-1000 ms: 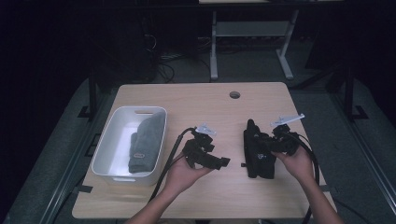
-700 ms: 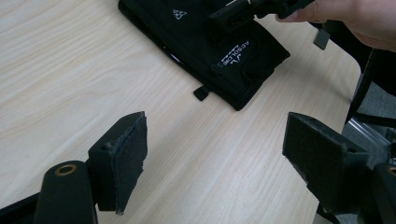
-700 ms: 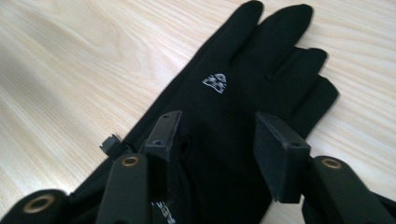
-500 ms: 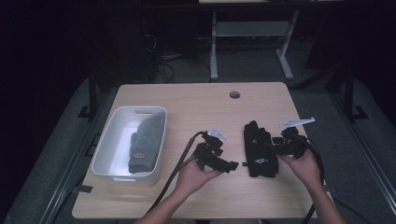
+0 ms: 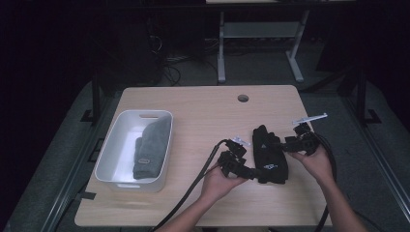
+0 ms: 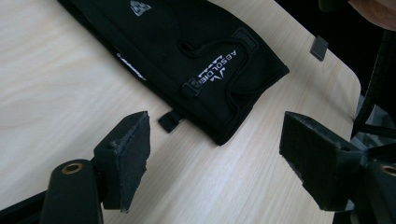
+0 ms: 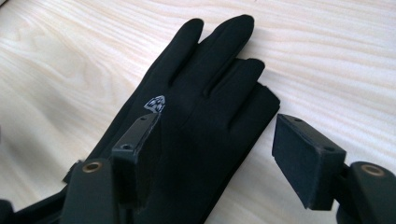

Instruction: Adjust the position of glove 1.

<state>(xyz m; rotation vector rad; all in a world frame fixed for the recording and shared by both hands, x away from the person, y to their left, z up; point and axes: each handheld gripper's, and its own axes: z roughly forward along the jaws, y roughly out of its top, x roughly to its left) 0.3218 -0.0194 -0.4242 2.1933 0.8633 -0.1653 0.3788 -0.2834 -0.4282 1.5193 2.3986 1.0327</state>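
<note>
A black glove [image 5: 269, 153] lies flat on the wooden table [image 5: 203, 111], fingers pointing away from the person. In the left gripper view its cuff [image 6: 205, 70] with white lettering lies just ahead of the jaws. My left gripper [image 5: 252, 173] is open at the cuff's near corner, not touching it. My right gripper [image 5: 283, 143] reaches in from the right over the glove's finger end. Its jaws have just been opening, and they stand open above the glove [image 7: 205, 93], pads clear of the fabric. Midway points: left gripper [image 6: 217, 140], right gripper [image 7: 217, 133].
A white bin [image 5: 112, 145] at the table's left holds folded grey fabric [image 5: 152, 147]. A cable hole [image 5: 243, 98] sits near the far edge. Cables trail from both grippers toward the near edge. The table's right edge is close beside the right hand.
The left gripper has moved right and down to the glove's cuff. The right gripper's jaws, shut on the glove a second ago, have opened and let it go.
</note>
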